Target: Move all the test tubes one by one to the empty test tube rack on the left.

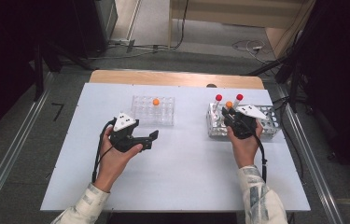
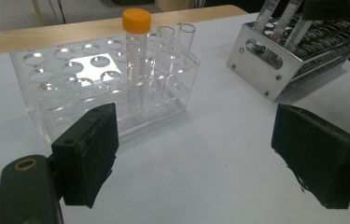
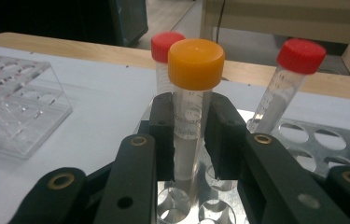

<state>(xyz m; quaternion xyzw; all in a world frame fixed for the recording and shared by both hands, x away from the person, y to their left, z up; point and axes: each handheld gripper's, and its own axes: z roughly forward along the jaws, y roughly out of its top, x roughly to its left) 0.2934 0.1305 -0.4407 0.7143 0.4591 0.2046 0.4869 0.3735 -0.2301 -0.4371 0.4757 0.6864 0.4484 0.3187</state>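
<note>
In the high view the right tongs point(image 1: 229, 113) sit at the right of the frame, over the near-left corner of a metal rack point(image 1: 270, 125) that stands on the white tabletop point(image 1: 186, 163). The right gripper view shows their two black pads point(image 3: 163, 135) pressed against the sides of a clear tube with an orange cap point(image 3: 192, 112), just below the cap; the tube stands upright with its lower end still in one of the rack's holes. Two red-capped tubes stand in the same rack: one point(image 3: 162, 60) directly behind the orange-capped tube and partly hidden by it, the other point(image 3: 287, 79) to the right of the frame, leaning to the right.

The left tongs point(image 1: 151, 139) are left of centre in the high view, held just above the tabletop and pointing toward the right of the frame. The left gripper view shows their jaws standing wide apart with only bare tabletop between them. Beyond them, in the upper left of that view, stands a clear plastic rack point(image 2: 70, 88) that holds a second orange-capped tube point(image 2: 135, 60), upright, with two uncapped tubes point(image 2: 177, 56) in the holes just to its right. The metal rack lies in the upper right of that view, well apart from the plastic one.
</note>
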